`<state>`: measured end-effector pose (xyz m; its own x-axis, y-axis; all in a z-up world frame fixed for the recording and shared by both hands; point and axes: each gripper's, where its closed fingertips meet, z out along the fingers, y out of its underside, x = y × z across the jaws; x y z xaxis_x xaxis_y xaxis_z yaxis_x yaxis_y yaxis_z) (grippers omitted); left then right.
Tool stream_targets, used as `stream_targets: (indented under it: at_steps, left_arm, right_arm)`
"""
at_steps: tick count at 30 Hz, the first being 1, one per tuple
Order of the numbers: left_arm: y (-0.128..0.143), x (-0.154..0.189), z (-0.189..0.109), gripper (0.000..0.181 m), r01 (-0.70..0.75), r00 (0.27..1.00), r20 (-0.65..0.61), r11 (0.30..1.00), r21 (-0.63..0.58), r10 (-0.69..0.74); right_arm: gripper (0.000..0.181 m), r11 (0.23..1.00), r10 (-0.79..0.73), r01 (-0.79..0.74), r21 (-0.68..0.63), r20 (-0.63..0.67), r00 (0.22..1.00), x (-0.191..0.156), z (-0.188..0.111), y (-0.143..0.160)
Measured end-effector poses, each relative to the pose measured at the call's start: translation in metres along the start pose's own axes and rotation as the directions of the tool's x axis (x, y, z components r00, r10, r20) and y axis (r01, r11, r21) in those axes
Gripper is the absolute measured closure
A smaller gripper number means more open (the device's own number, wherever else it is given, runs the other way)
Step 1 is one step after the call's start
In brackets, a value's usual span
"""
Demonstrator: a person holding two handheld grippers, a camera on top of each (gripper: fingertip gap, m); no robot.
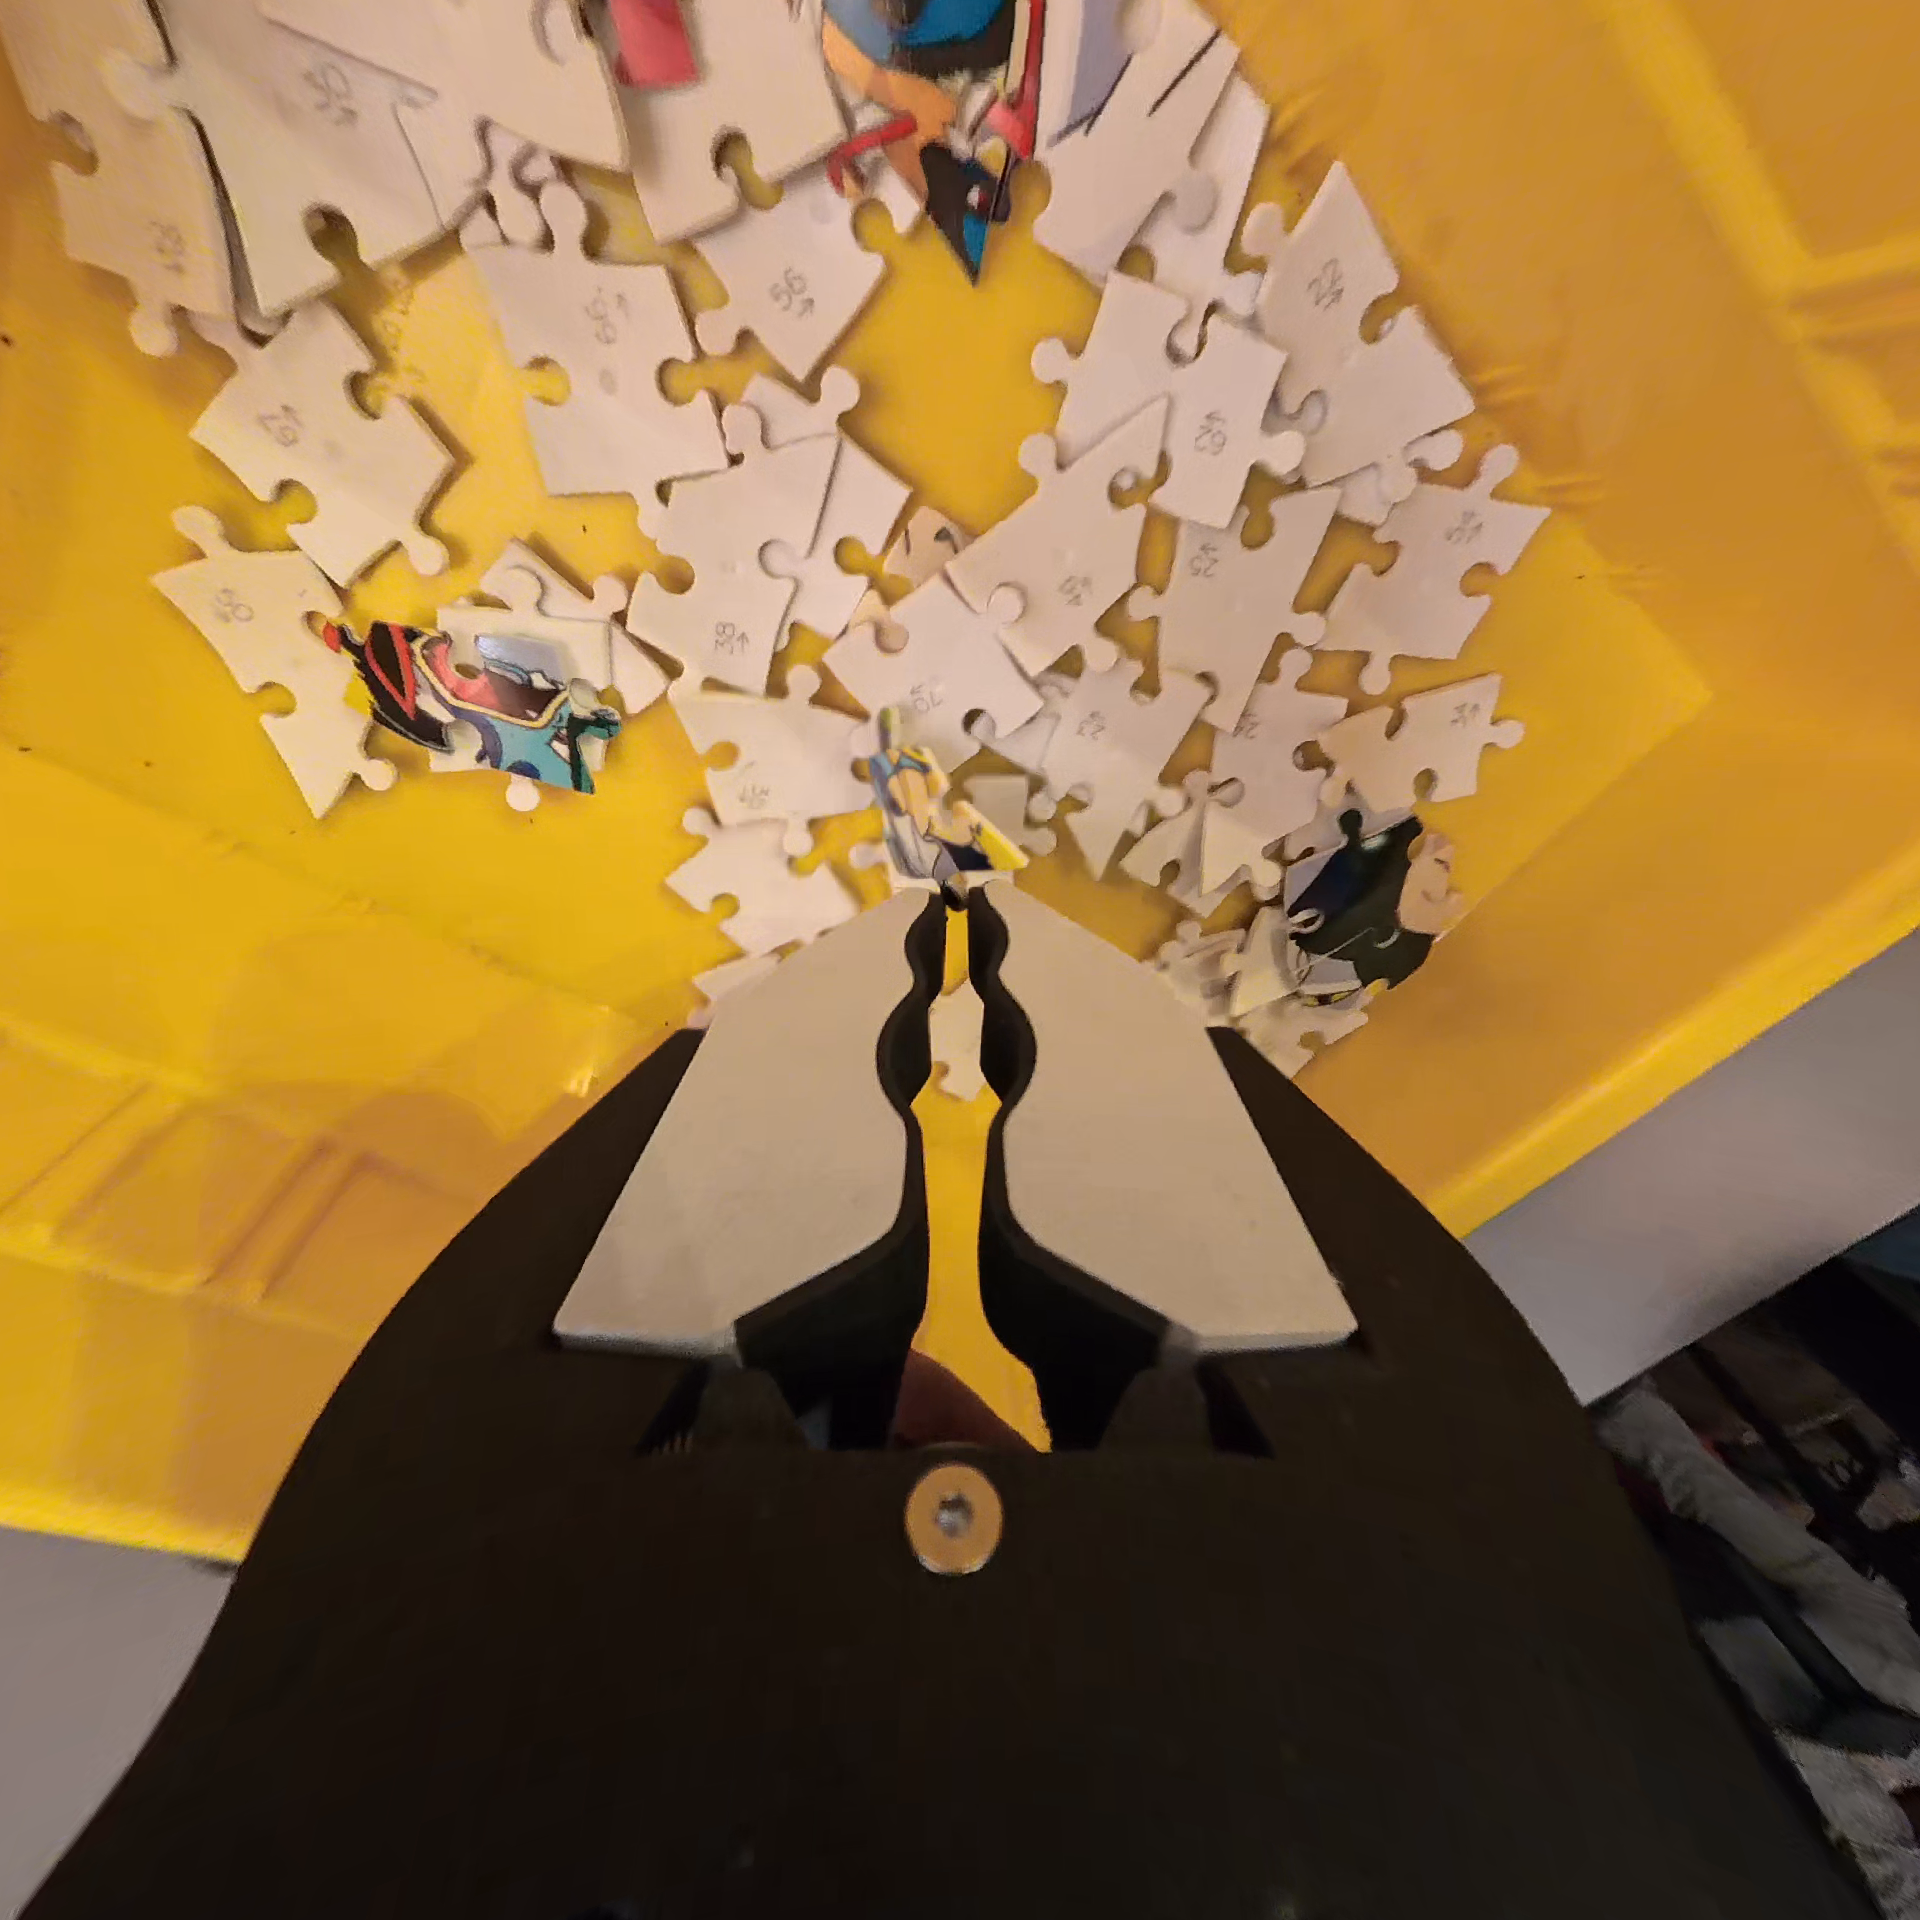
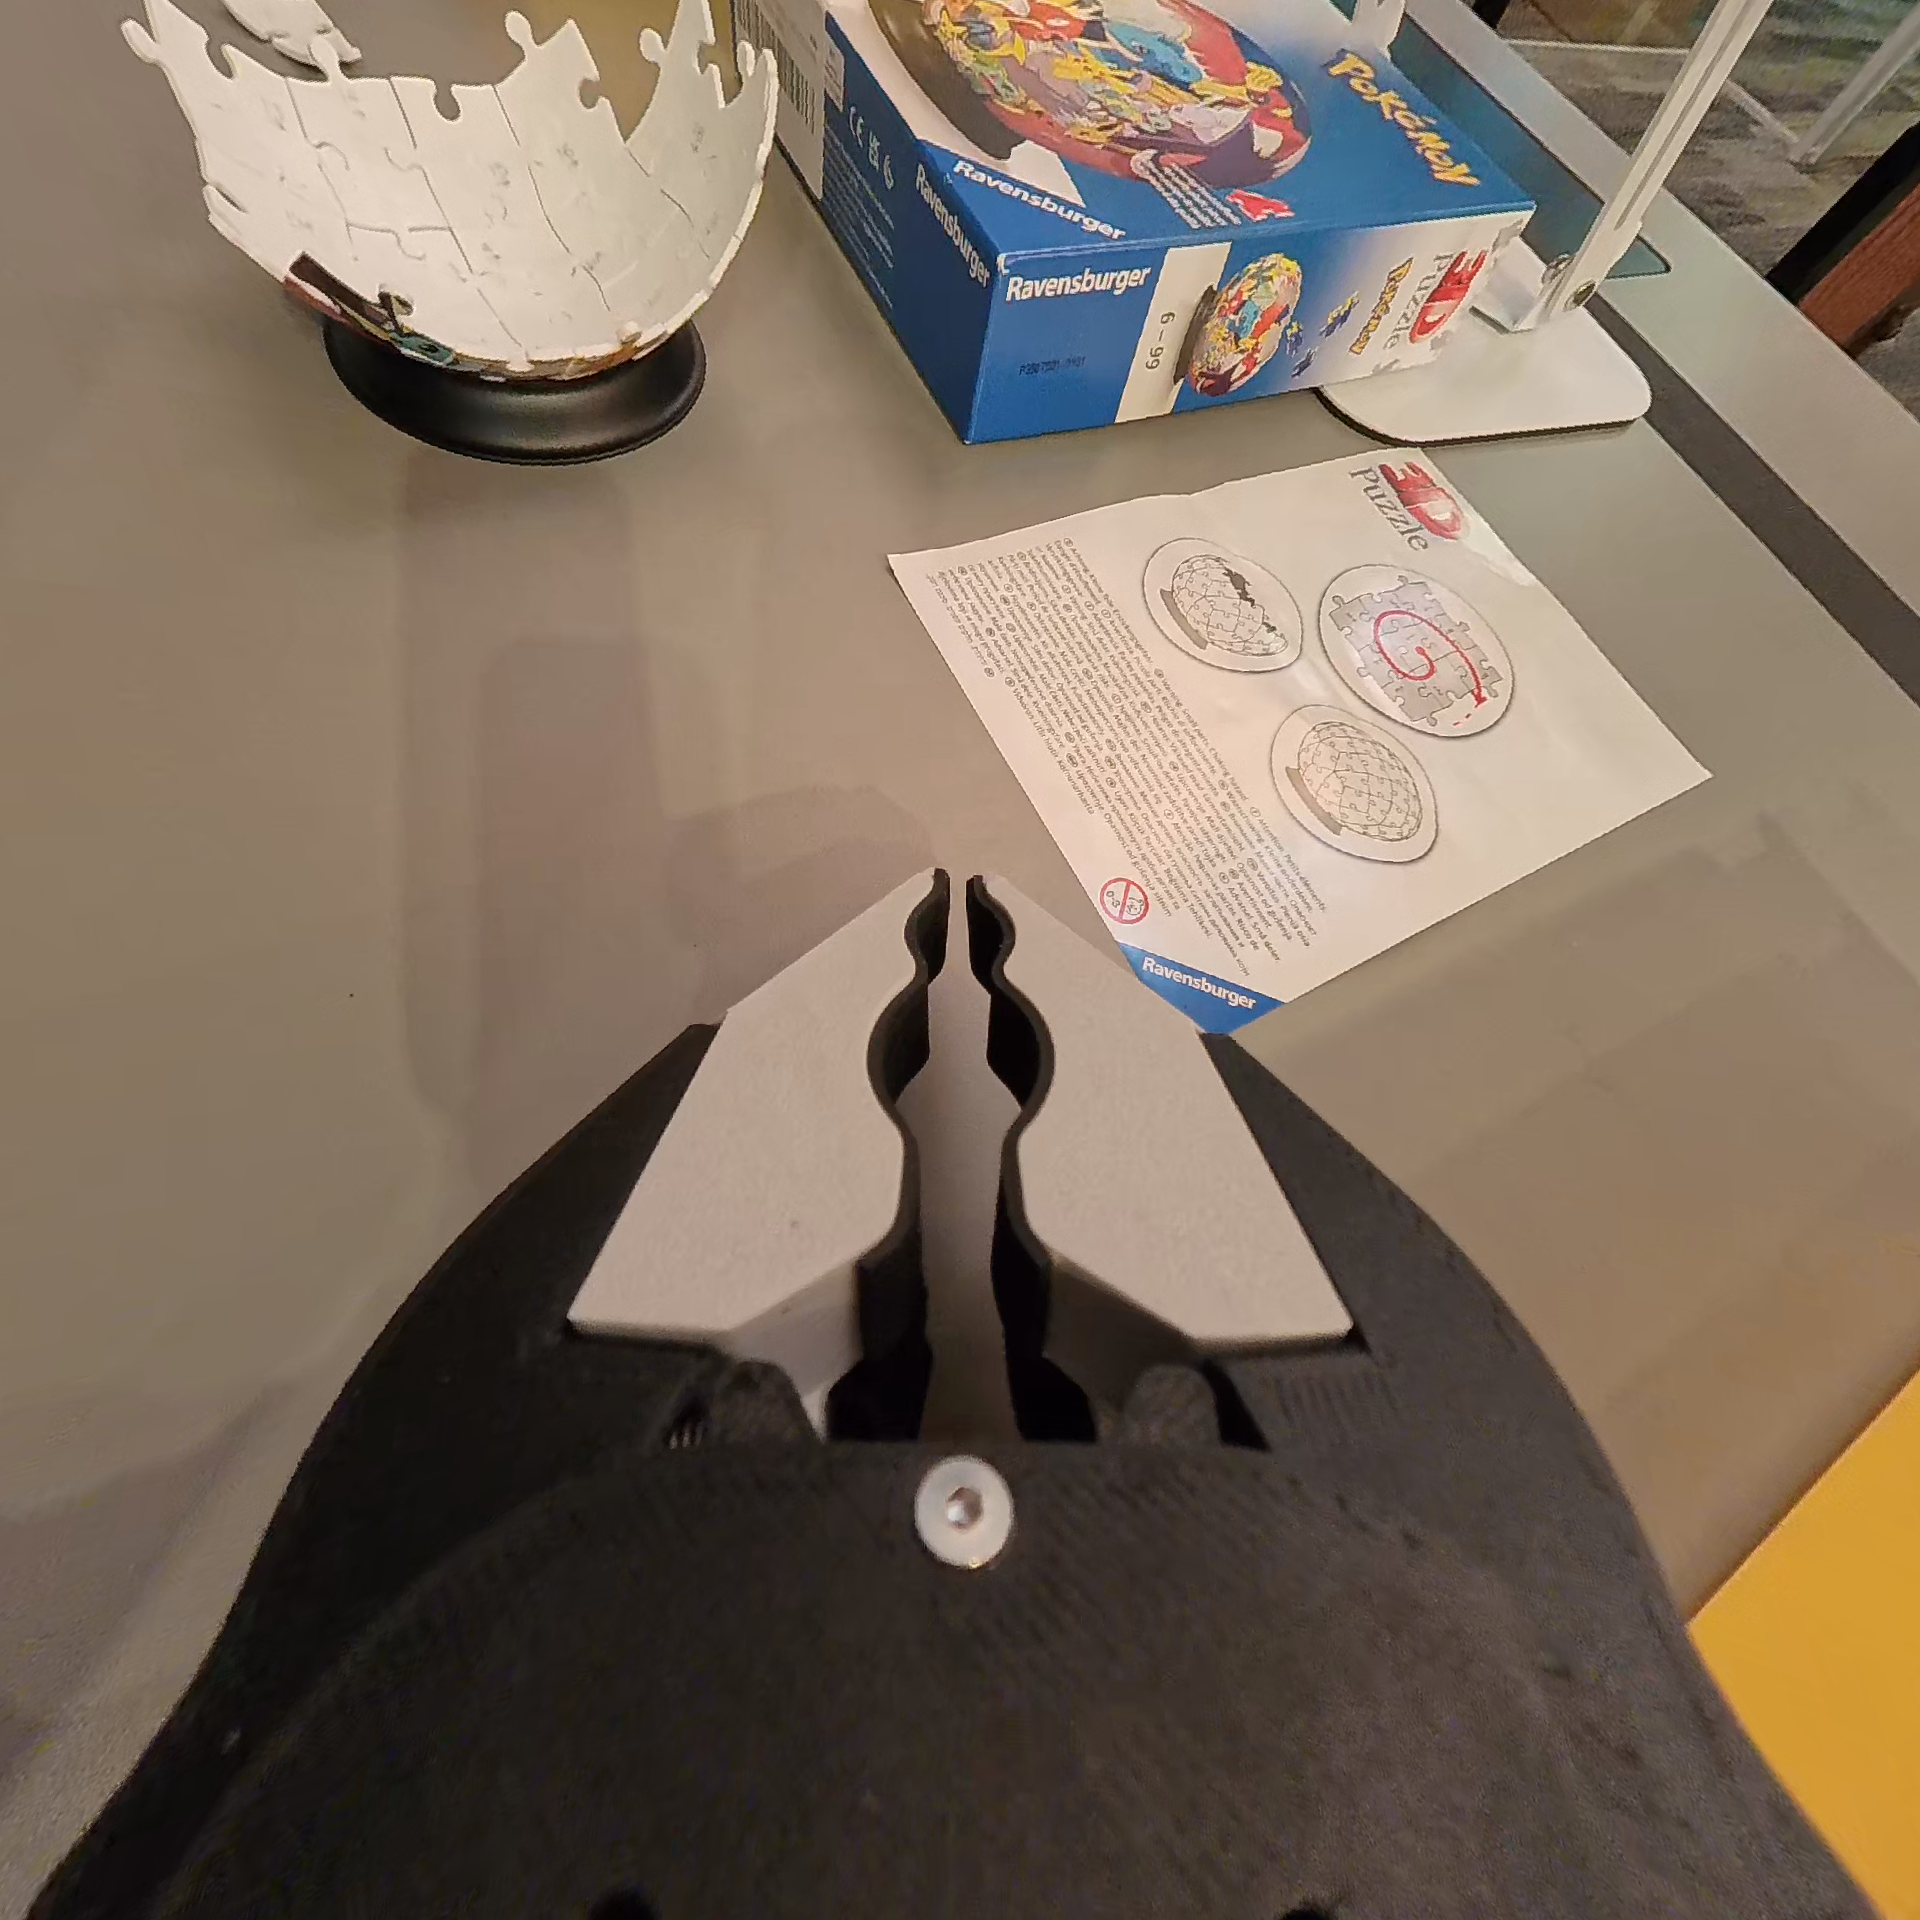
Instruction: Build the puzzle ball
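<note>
**Supervisor:** What did the left side have when you looked?

**Operator:** My left gripper point(image 1: 958, 902) was over the yellow bin point(image 1: 1558, 416), its fingers drawn nearly together and pinching one printed puzzle piece point(image 1: 940, 805) by its lower edge. The piece stood up from the tips, coloured face toward the camera. Beyond it lay the loose pieces point(image 1: 935, 520), mostly white side up and overlapping in a heap, with another colour-side piece point(image 1: 488, 707) off to the left and a dark one point(image 1: 1361, 914) at the right.

**Supervisor:** And the right?

**Operator:** My right gripper point(image 2: 956, 883) hung above the grey table point(image 2: 416, 831) with only a thin slit between its tips. I saw nothing in them.

**Supervisor:** Where was the ball itself?

**Operator:** The part-built puzzle ball point(image 2: 478, 197) sat on a black ring stand point(image 2: 520, 390) at the far left of the right wrist view, well apart from that gripper. It was an open bowl with a jagged upper rim, white backs showing on the outside and a bit of colour low on its left side.

**Supervisor:** Anything else on the table?

**Operator:** A blue puzzle box point(image 2: 1143, 208) stood to the right of the ball, with a white stand base point(image 2: 1507, 395) just beyond its near corner. An instruction sheet point(image 2: 1299, 727) lay flat in front of the box, near my right fingertips. A yellow corner point(image 2: 1829, 1662) showed at the lower right.
</note>
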<state>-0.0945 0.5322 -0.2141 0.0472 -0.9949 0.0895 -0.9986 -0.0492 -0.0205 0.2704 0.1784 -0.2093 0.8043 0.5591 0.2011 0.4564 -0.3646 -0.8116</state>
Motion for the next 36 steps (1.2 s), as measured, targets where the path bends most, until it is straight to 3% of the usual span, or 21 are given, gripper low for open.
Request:
stream_targets:
  at_steps: [3, 6, 14, 19, 23, 27, 31, 34, 36]
  left_arm:
    - [-0.015, 0.027, -0.01, 0.178, 0.014, 0.985, -0.169, 0.992, 0.128, 0.008]
    - [-0.016, 0.05, -0.014, 0.178, 0.026, 0.952, -0.305, 0.989, 0.146, 0.02]
    - [0.001, 0.011, 0.015, 0.169, 0.058, 0.996, -0.065, 0.997, -0.052, -0.061]
    - [-0.003, 0.0, 0.012, 0.159, 0.061, 0.998, 0.006, 0.998, -0.034, -0.061]
    - [-0.013, -0.01, 0.001, 0.152, -0.02, 0.988, 0.155, 1.0, 0.022, 0.017]
    - [-0.015, -0.013, 0.006, 0.141, -0.219, 0.924, 0.308, 0.973, -0.065, 0.229]
    - [-0.022, -0.016, 0.011, 0.137, -0.287, 0.89, 0.346, 0.954, -0.085, 0.298]
    - [-0.025, -0.013, 0.014, 0.158, -0.292, 0.899, 0.32, 0.954, -0.07, 0.298]
    - [-0.026, -0.014, 0.013, 0.158, -0.278, 0.904, 0.319, 0.958, -0.066, 0.284]
  right_arm:
    - [0.179, 1.0, 0.002, -0.002, 0.002, 0.001, 1.0, 0.0, 0.0, 0.0]
    - [0.179, 1.0, 0.004, -0.003, -0.001, 0.003, 1.0, 0.0, 0.0, 0.0]
    - [0.179, 1.0, 0.002, -0.002, -0.006, 0.003, 1.0, 0.0, 0.001, 0.001]
    - [0.179, 1.0, 0.004, -0.004, -0.003, 0.004, 1.0, 0.0, 0.001, 0.001]
    - [0.179, 1.0, 0.007, -0.007, -0.005, 0.006, 1.0, 0.0, 0.001, 0.001]
    - [0.179, 1.0, 0.004, -0.004, -0.008, 0.005, 1.0, 0.0, 0.001, 0.001]
    - [0.179, 1.0, -0.001, 0.001, -0.007, 0.001, 1.0, 0.0, 0.001, 0.001]
    - [0.179, 1.0, 0.002, -0.001, -0.007, 0.002, 1.0, 0.0, 0.001, 0.001]
    - [0.18, 1.0, 0.003, -0.003, -0.004, 0.003, 1.0, 0.0, 0.001, 0.001]
